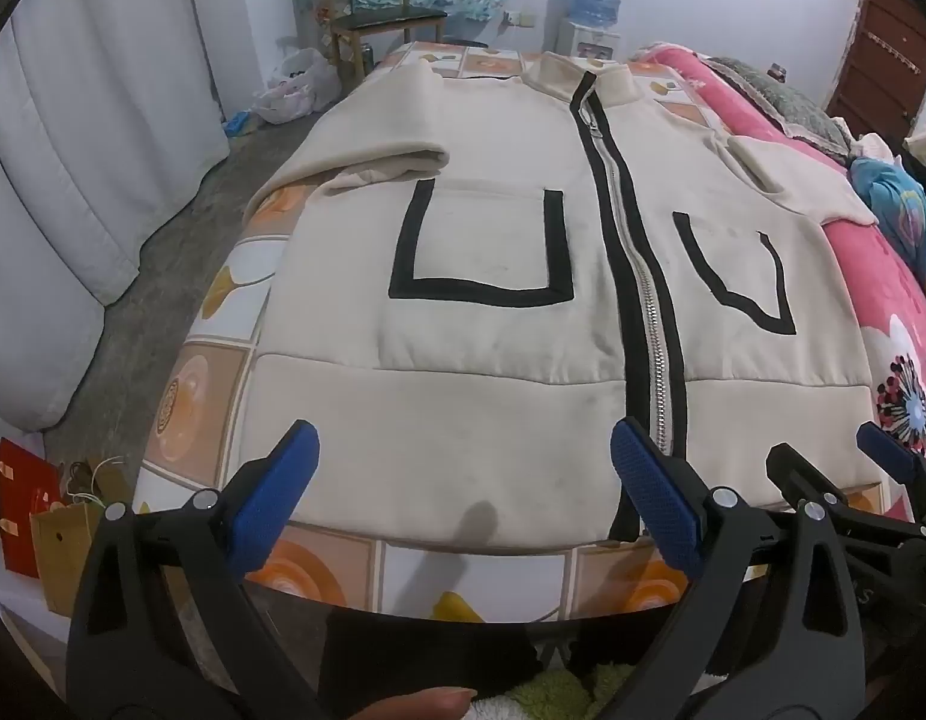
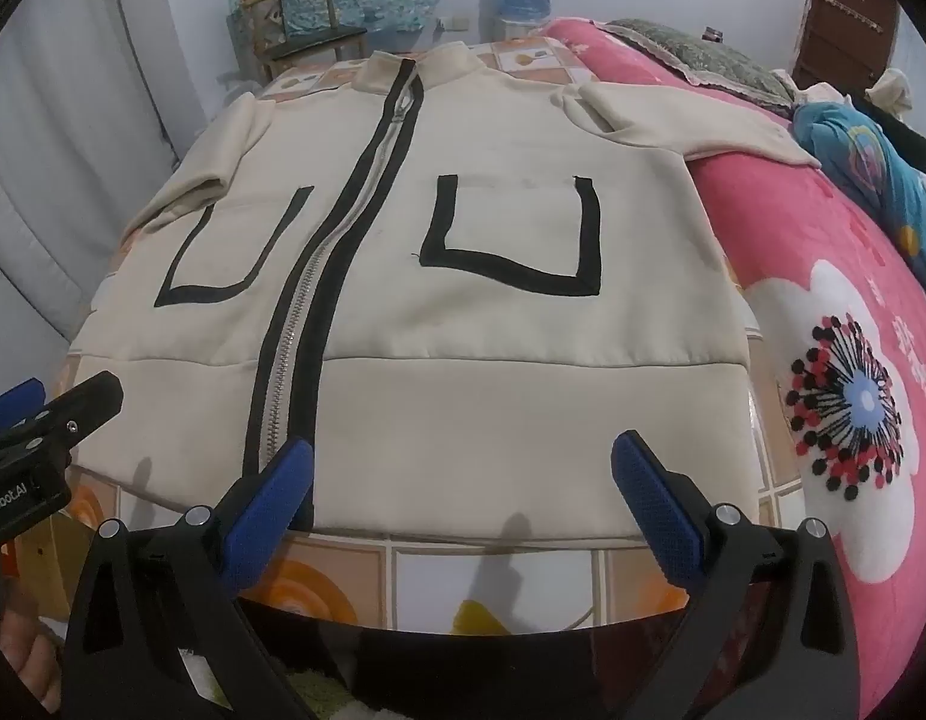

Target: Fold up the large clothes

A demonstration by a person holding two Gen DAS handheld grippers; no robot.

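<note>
Left gripper (image 1: 463, 480) spread wide, empty, poised over the hem of the cream jacket (image 1: 523, 276). Right gripper (image 2: 463, 480) likewise wide, gripping nothing, just beside it. Jacket lying flat, zipped, collar far, on a tiled-pattern table (image 1: 415, 576). Bare strip of table along the near hem. Pink blanket (image 2: 835, 324) crowding the right edge; floor (image 1: 181, 228) dropping off left.

You cannot see the jacket's (image 1: 463, 324) right sleeve end; the pink blanket's (image 2: 823, 276) far side runs out of the right wrist view. The right gripper (image 1: 871, 462) is cut off at the left wrist view's edge. The chair's (image 1: 379, 18) legs hide behind the bed, and the paper bags (image 1: 37, 516) are partly cropped.
</note>
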